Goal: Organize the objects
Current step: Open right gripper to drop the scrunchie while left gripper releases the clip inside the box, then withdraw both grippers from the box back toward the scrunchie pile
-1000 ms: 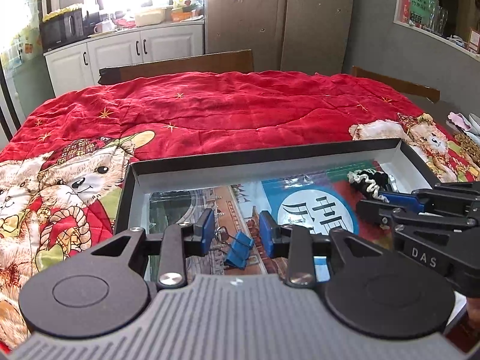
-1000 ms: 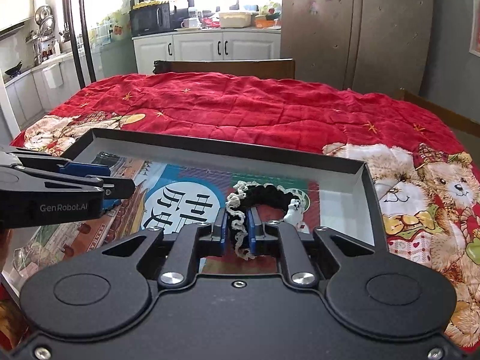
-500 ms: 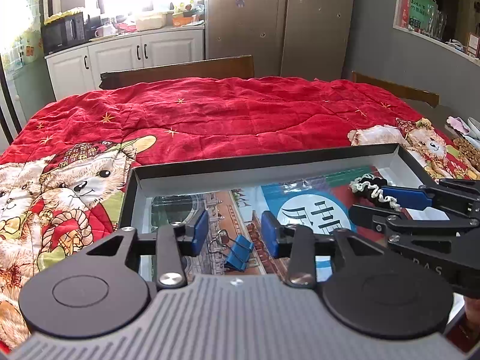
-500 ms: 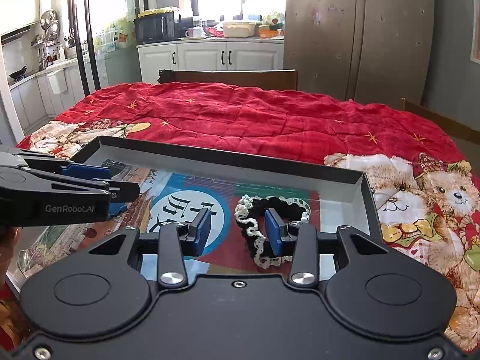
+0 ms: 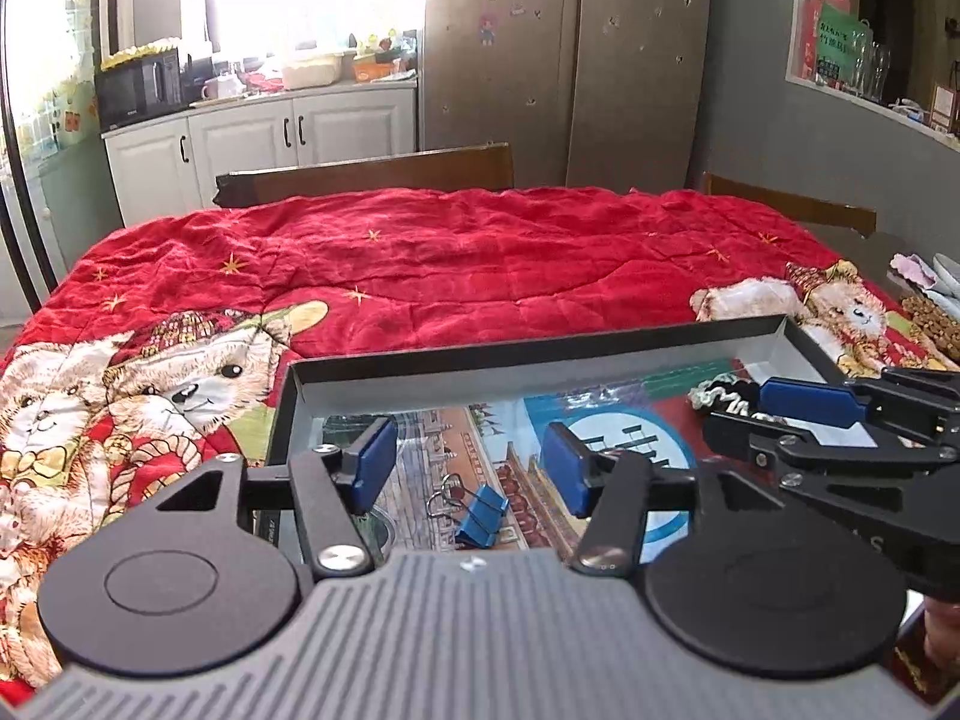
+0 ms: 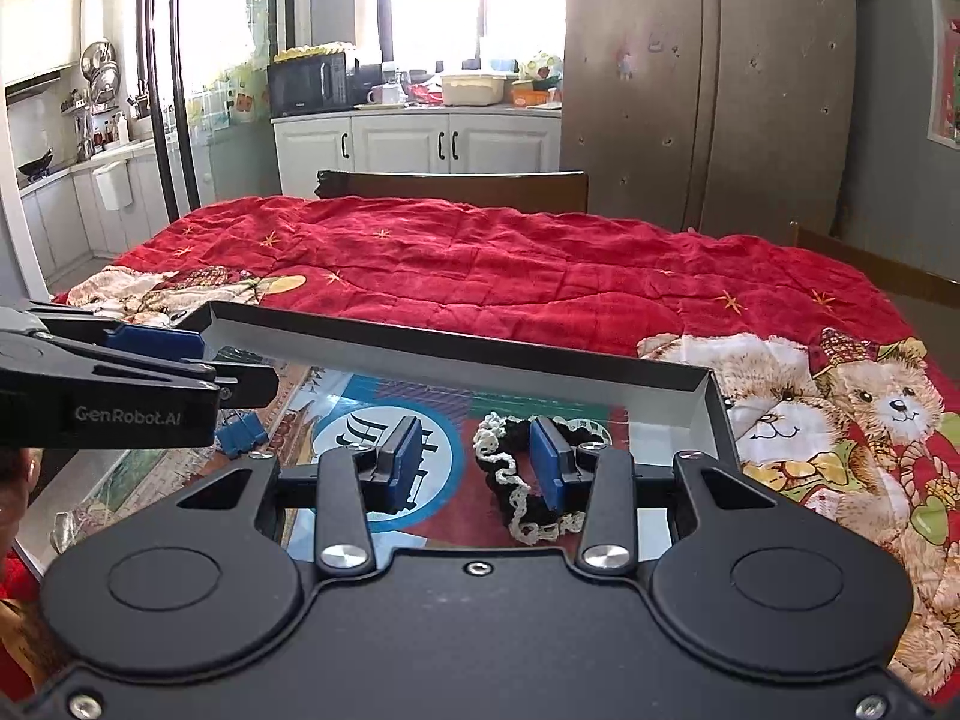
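Note:
A shallow black box with a picture-printed floor lies on the red quilt; it also shows in the right wrist view. A blue binder clip lies in the box, below my open, empty left gripper; the clip also shows in the right wrist view. A black hair tie with white lace trim lies in the box's right part, under my open, empty right gripper. The right gripper also shows at the right of the left wrist view, next to the hair tie.
A red quilt with teddy bears covers the table. Wooden chair backs stand at the far edge. Kitchen cabinets and a fridge are behind. Small items lie at the table's far right.
My right gripper has let go of the hair tie, opened wide and lifted; the tie lies in the box. My left gripper has risen a little and opened wider above the clip.

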Demonstrator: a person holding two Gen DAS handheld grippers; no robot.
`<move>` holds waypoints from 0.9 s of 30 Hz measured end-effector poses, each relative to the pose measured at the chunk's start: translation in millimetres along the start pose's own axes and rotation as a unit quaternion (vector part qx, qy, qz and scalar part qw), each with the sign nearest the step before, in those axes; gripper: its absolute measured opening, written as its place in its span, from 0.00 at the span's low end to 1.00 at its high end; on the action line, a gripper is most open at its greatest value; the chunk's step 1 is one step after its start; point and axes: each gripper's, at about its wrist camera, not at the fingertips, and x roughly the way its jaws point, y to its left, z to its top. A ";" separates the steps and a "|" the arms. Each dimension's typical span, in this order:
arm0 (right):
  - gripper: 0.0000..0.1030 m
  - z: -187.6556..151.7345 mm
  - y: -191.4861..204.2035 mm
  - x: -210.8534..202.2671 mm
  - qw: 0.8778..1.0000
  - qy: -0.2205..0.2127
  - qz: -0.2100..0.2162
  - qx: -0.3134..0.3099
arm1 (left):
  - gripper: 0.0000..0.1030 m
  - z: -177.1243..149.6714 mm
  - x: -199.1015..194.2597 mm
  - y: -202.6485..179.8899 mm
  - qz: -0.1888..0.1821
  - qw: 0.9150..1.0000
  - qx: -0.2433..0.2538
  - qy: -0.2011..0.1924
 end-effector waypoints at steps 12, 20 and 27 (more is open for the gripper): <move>0.37 3.8 1.7 -26.4 1.000 -0.021 0.010 0.010 | 0.72 4.9 -39.2 -12.5 -0.019 0.999 0.010 -0.042; 0.37 4.1 4.9 -48.6 0.999 -0.026 0.018 0.009 | 0.77 2.0 -67.7 -20.7 -0.024 0.997 0.027 -0.064; 0.37 -1.3 8.0 -80.0 0.999 -0.031 0.031 0.008 | 0.80 -6.3 -94.2 -19.5 -0.027 0.996 0.036 -0.078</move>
